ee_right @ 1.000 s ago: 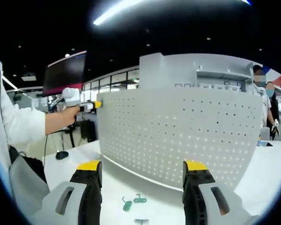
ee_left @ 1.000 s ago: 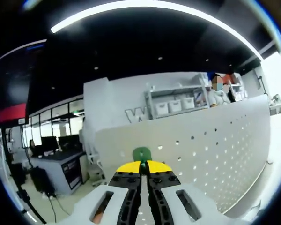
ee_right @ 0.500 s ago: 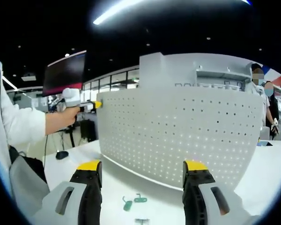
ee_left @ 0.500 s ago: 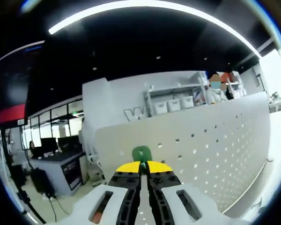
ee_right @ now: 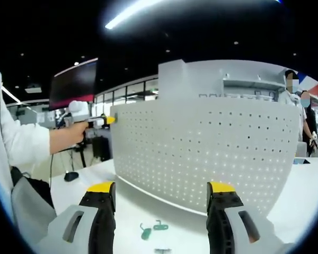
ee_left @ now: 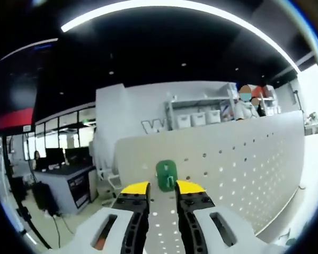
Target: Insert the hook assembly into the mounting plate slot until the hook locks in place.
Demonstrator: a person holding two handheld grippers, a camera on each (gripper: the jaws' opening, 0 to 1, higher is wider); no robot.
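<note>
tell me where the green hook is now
In the left gripper view, the green hook sits against the pegboard near its top edge, just beyond the left gripper's open jaws.

The pegboard [ee_right: 206,153] looks like matt white painted metal; the green hook [ee_left: 166,175] seems smooth plastic.

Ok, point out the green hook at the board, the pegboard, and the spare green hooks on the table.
green hook [ee_left: 166,175], left gripper view, its flat body.
pegboard [ee_right: 201,153], right gripper view, its perforated face.
spare hooks [ee_right: 152,228], right gripper view, one hook's shank.
</note>
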